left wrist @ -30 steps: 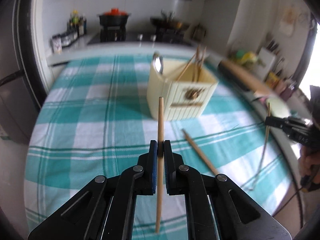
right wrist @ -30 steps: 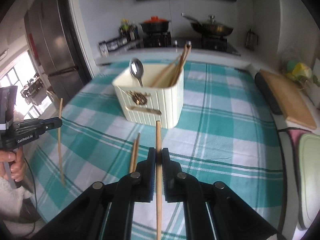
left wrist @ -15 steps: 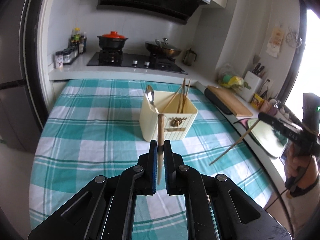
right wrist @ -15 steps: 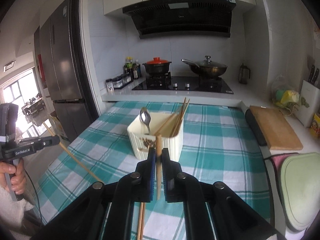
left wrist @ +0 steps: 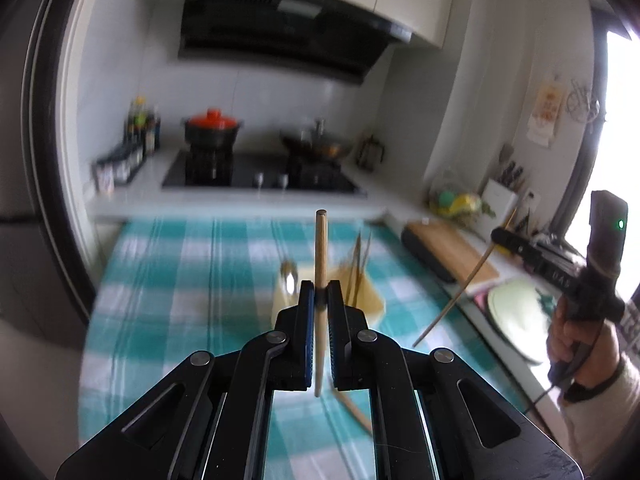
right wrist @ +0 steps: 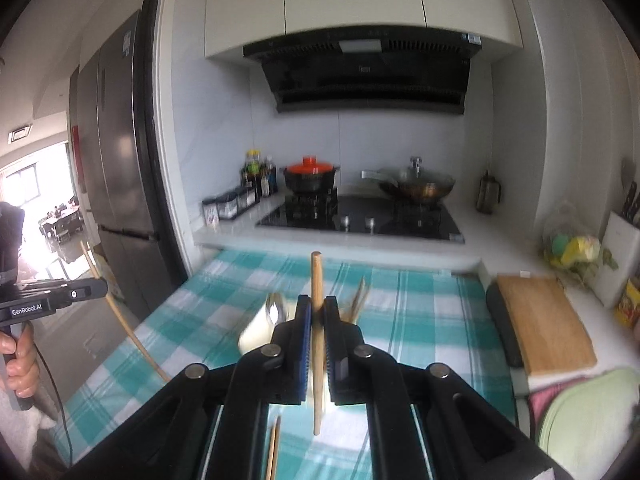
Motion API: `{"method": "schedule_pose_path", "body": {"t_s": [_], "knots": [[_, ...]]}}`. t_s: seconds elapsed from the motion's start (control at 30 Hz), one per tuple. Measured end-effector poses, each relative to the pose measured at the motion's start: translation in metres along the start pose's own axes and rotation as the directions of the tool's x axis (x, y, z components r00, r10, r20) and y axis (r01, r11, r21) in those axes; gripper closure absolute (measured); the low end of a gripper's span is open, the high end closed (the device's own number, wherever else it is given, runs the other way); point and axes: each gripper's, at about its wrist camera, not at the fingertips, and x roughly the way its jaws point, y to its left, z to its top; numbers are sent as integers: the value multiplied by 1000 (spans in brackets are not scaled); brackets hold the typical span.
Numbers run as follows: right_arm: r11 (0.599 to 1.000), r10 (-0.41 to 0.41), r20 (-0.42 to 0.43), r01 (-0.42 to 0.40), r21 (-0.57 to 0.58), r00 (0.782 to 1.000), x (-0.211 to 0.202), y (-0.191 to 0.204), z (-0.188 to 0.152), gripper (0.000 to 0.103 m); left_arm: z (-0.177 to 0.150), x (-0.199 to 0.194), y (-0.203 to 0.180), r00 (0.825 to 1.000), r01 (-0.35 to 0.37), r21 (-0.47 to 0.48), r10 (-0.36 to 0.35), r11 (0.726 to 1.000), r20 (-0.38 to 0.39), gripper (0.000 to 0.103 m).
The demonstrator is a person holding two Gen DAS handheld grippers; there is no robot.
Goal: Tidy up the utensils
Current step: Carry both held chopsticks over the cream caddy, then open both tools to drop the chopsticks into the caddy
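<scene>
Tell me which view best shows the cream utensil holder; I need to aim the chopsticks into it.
Neither view is clear, but the left wrist view is slightly better: the cream utensil holder shows its rim and right side behind the left gripper. In the right wrist view, the holder is a blurred corner, mostly hidden by the right gripper.

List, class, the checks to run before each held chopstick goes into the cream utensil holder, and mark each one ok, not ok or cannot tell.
1. Left gripper shut on left chopstick: ok.
2. Right gripper shut on right chopstick: ok.
3. Both sticks upright in the jaws: ok.
4. Utensil holder in view ahead: ok, though blurred.
5. Room inside holder: cannot tell.
6. Table cleared of chopsticks: not ok, loose chopstick remains.
</scene>
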Motion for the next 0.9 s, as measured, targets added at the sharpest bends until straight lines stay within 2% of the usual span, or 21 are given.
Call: {"method": "schedule_pose_path", "body": {"t_s": [0.17,0.23,0.3,0.37,0.4,0.47,0.6,0.7,0.73,0.8,0.83,0.87,0.9], "knots": [[1000,-1,128,-1,10,992,21,-1,31,97,40,33,-15,994,-51,20,49,999,100,98],[1000,2,152,-2,4,988,38,2,34,97,45,53,-17,992,-67,19,64,998,104,98],[1000,12,139,-13,7,990,56,2,31,97,45,80,-16,995,-69,10,68,998,75,98],[999,29,88,-31,24,996,82,1,25,97,39,111,-12,998,-65,-2,65,998,13,98],[998,52,34,-53,37,998,102,0,18,97,35,128,-10,998,-61,-8,60,998,-29,98],[997,64,-27,-63,50,998,124,-1,10,97,26,153,-6,993,-61,-15,59,998,-101,98],[992,108,-184,-93,87,977,178,-6,-14,97,6,198,2,968,-81,-22,74,996,-241,98],[986,132,-226,-105,127,965,199,-11,-25,93,-6,214,4,951,-82,-31,69,996,-301,98],[984,141,-236,-111,136,961,205,-12,-26,93,-8,216,3,948,-88,-35,73,996,-311,95],[982,142,-244,-106,157,959,208,-15,-28,73,-9,213,2,945,-96,-42,78,994,-317,76],[980,132,-227,-93,174,965,204,-18,-27,60,-9,210,2,946,-101,-44,82,994,-315,53],[979,125,-209,-87,185,970,199,-20,-26,57,-9,202,3,948,-108,-42,91,993,-304,39],[978,122,-198,-85,188,972,194,-22,-25,57,-10,191,3,953,-113,-34,99,993,-287,36]]}}
